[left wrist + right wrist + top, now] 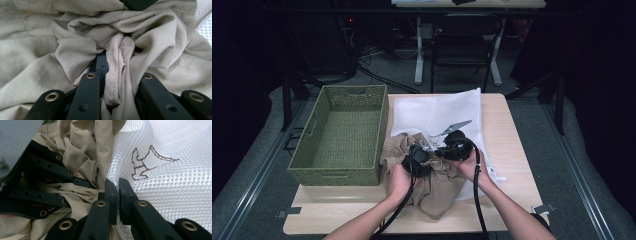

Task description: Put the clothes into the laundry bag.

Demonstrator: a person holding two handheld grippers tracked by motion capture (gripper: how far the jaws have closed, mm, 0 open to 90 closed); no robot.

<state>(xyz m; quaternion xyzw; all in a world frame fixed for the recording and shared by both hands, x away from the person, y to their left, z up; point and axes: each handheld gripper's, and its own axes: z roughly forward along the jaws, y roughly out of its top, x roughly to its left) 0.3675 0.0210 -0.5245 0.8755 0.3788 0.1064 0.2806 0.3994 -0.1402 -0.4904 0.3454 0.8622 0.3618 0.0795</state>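
The work in hand looks like packing a beige garment (pixel 432 175) into a white mesh laundry bag (pixel 437 112), and it seems to be at an early stage. The garment lies crumpled on the near part of the wooden table (pixel 507 145), overlapping the near edge of the bag, and none of it can be seen inside the mesh.

The left gripper (pixel 110 75) is clamped on a bunched fold of the garment, with a stitched seam running down between its jaws. The right gripper (pixel 118 192) has its jaws pressed together on the edge of the mesh bag, just beside the garment (probably the rim of the opening, though the pictures do not settle that).

By my reading, both holds are made; what is left is to spread the mouth of the bag, feed the cloth in and close it. The green woven basket (pixel 312 150) stands at the left of the table with nothing in it, touching neither gripper.

No brand name or lettering can be read. The only marking is a small brown outline stitched on the mesh (pixel 147 163), roughly animal-shaped.
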